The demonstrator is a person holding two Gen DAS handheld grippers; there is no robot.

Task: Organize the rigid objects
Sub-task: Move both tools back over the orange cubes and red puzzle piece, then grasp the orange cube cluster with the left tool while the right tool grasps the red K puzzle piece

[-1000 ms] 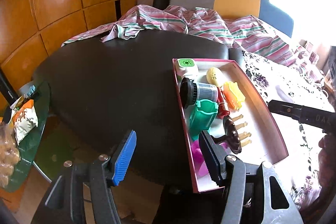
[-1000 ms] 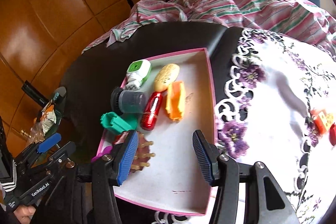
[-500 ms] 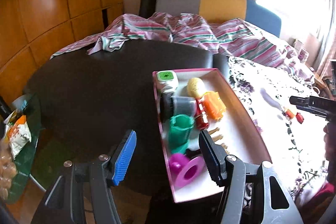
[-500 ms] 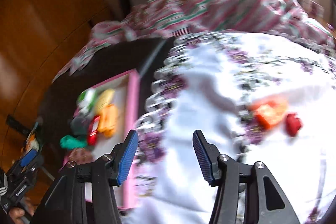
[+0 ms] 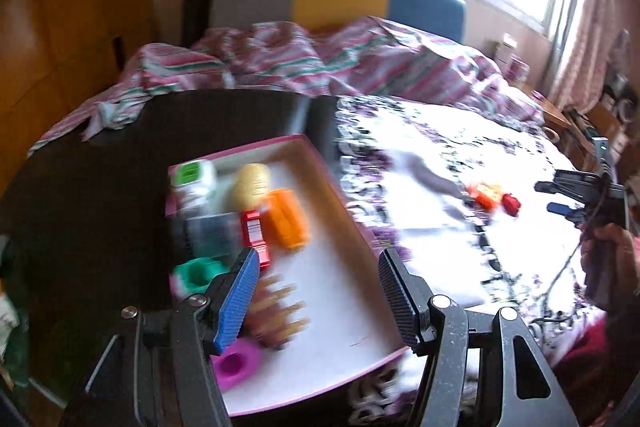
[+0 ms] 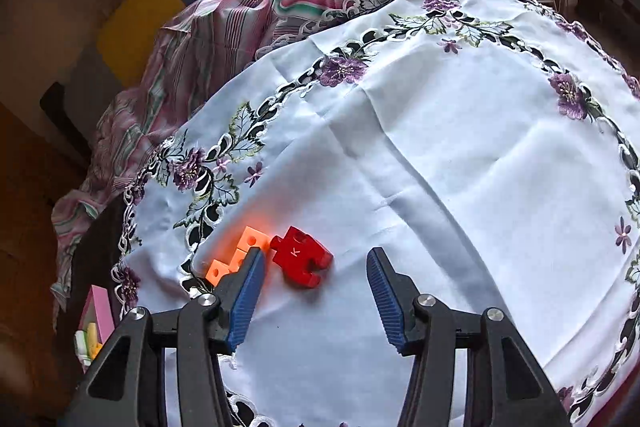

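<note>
Here — right gripper (image 6: 316,291) over red block (image 6: 301,261)

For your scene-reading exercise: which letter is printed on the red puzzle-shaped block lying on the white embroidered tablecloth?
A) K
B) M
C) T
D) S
A: the right wrist view shows a white K on the top face of the red puzzle-shaped block, beside the orange block.

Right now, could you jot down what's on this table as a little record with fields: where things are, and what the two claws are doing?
surface: white embroidered tablecloth
loose pieces: red puzzle-shaped block beside orange block, on the cloth
container: pink tray
tray contents: orange, red, green, yellow and magenta items; blurred
right claw: open, empty, above the red block
left claw: open, empty, over the tray
</note>
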